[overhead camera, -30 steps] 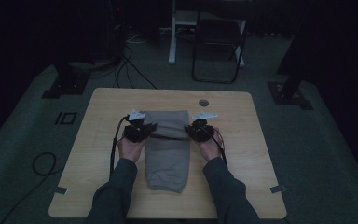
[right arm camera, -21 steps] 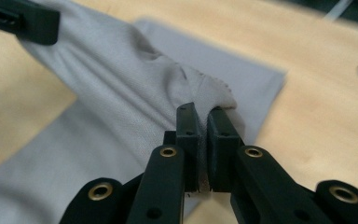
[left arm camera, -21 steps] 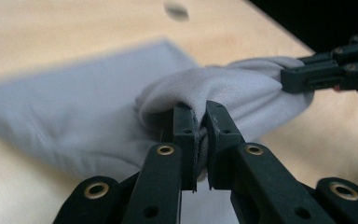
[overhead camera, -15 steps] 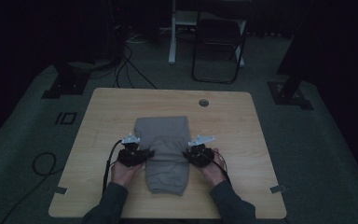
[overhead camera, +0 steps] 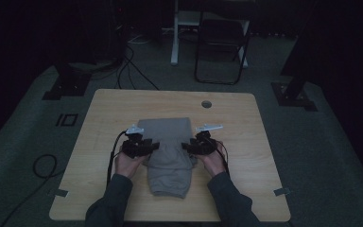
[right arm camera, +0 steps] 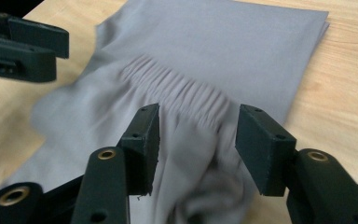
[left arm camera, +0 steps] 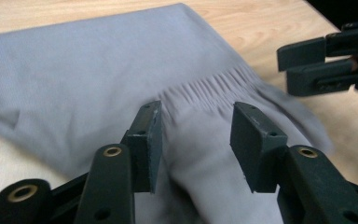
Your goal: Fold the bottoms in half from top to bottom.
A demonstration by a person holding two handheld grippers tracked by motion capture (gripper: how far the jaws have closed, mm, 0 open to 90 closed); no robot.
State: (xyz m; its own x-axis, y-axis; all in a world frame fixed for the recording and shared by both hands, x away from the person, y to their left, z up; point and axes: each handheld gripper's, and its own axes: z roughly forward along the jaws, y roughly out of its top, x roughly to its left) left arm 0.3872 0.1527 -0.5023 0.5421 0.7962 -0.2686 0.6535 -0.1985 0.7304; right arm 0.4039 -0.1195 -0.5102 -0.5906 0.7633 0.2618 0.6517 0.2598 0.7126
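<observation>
Garment: grey shorts (overhead camera: 169, 153), folded, lying mid-table (overhead camera: 264, 156).
Left gripper (overhead camera: 147, 147): jaws just opened, released, cloth beneath them.
Right gripper (overhead camera: 191, 146): likewise let go, jaws just parted.
Handling: soft, light, floppy; likely best pinched at the gathered waistband (left arm camera: 205, 88).

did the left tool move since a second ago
Yes. The left tool has come toward the person, away from the round hole in the table, its jaws just opening over the grey garment.
</observation>
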